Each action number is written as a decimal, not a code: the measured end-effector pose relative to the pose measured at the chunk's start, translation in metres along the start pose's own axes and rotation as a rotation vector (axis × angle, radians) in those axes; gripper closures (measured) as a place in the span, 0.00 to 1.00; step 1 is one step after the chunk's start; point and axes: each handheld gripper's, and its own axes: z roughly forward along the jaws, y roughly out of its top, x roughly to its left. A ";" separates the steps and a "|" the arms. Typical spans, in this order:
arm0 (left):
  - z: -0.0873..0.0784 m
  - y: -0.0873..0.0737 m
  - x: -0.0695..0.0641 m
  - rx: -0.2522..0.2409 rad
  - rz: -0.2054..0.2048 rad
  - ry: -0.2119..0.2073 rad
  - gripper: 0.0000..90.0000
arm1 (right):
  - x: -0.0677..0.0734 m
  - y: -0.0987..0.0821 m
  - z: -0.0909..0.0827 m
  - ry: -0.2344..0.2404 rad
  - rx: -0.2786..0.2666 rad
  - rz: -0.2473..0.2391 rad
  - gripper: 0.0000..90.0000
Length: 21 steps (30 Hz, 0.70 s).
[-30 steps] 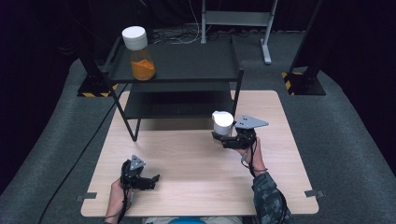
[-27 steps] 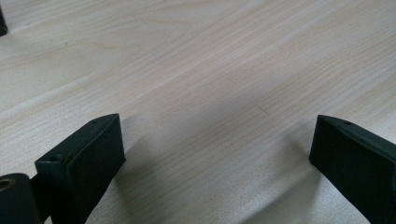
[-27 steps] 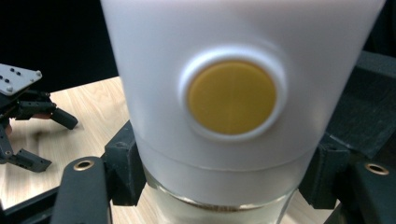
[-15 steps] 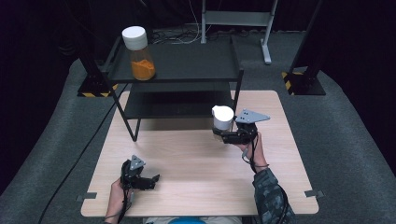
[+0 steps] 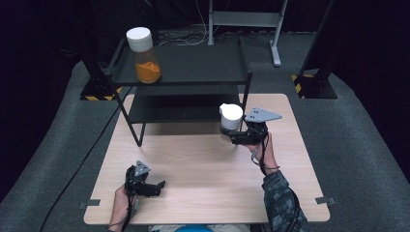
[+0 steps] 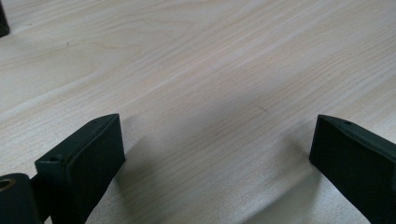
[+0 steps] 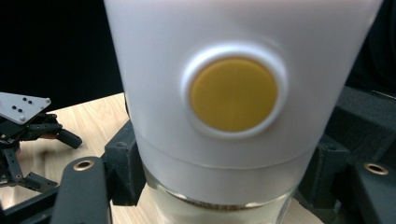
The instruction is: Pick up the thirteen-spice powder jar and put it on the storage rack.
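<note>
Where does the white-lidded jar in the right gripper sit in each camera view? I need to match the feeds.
High view: the jar is right of centre, beside the shelf's front right leg, clamped by the right gripper.
Left gripper view: not in it.
Right gripper view: the jar fills the centre between the jaws, yellow disc on its lid.
Shared landmark: the wooden table.
</note>
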 end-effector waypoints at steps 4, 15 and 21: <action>0.000 0.000 0.000 0.000 0.000 0.000 0.03 | 0.000 0.003 -0.001 0.000 -0.001 0.001 0.33; 0.000 0.000 0.000 -0.001 0.000 0.001 0.03 | -0.002 0.015 -0.005 -0.001 -0.010 -0.006 0.33; 0.000 0.000 0.000 -0.001 0.000 0.001 0.03 | -0.002 0.020 -0.007 0.001 -0.014 -0.013 0.33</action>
